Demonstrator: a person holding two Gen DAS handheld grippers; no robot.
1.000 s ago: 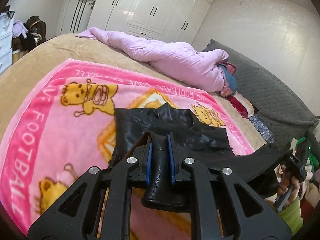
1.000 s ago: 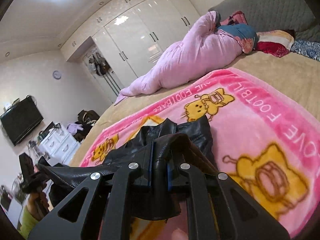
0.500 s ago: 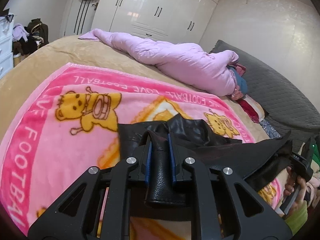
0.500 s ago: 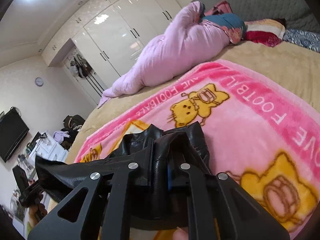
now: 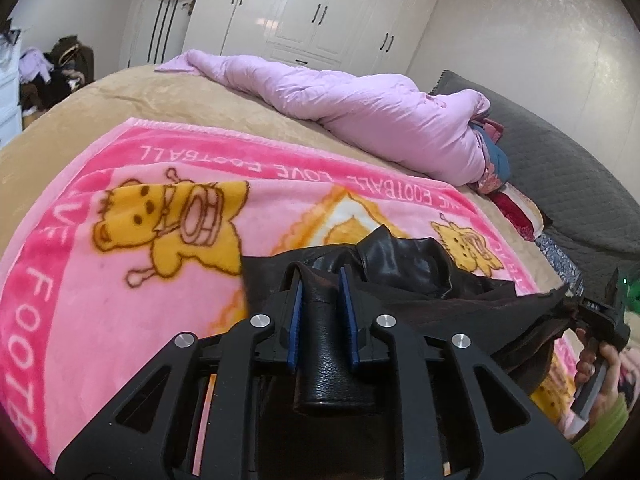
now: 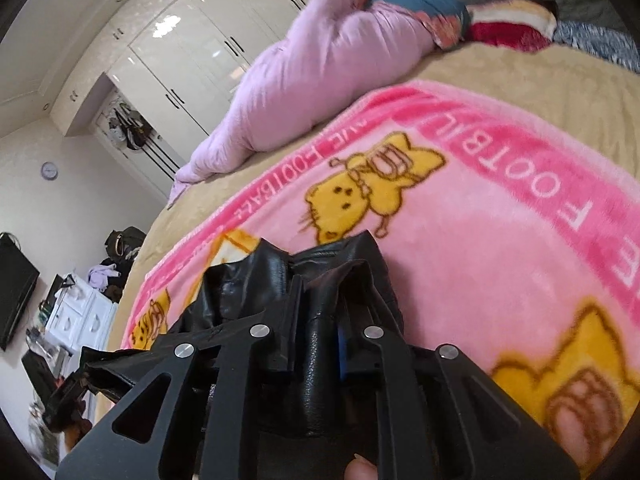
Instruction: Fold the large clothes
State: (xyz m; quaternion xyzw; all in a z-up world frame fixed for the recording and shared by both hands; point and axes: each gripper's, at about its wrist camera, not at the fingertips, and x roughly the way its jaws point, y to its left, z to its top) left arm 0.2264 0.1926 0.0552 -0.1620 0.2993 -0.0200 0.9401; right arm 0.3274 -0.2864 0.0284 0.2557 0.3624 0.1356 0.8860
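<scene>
Both the left gripper (image 5: 320, 280) and right gripper (image 6: 320, 292) are clamped on thick folds of the black leather jacket (image 5: 400, 256), a heavy, slick, limp-looking garment sagging onto the pink blanket (image 5: 120, 280), best pinched at doubled edges.

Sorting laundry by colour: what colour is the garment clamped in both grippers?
Black, with a leather-like sheen: the black garment shows best in the left wrist view.

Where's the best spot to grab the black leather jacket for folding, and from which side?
Grip the black leather jacket by its near stretched edge, from the bed's near side: left gripper and right gripper pinch that hem, probably keeping it taut.
</scene>
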